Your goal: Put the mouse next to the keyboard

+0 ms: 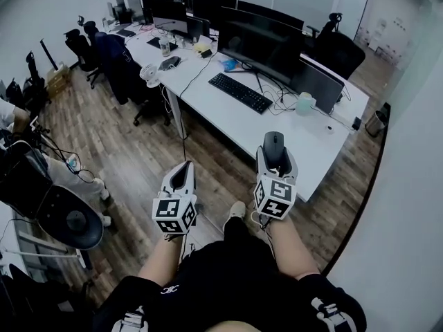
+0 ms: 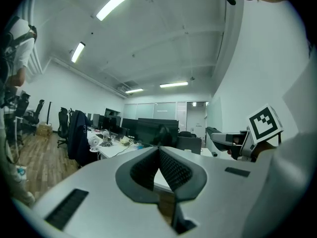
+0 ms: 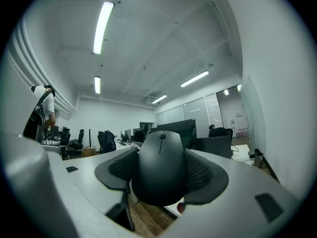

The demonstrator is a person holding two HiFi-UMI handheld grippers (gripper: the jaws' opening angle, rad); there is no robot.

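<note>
Open room is offered by the bare table near the keyboard. Behind it, the way is blocked by the monitor and loose cables.

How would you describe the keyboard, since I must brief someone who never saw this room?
Find the nearest long white desk. Before its wide dark monitor lies the keyboard, the only flat black slab of keys on that stretch.

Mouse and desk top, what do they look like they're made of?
The mouse is probably matte black plastic: its shell is smooth and even, with only a dull sheen. The desk top looks like smooth white laminate or painted board, flat and uniform with no grain showing; the pictures can't settle which.
</note>
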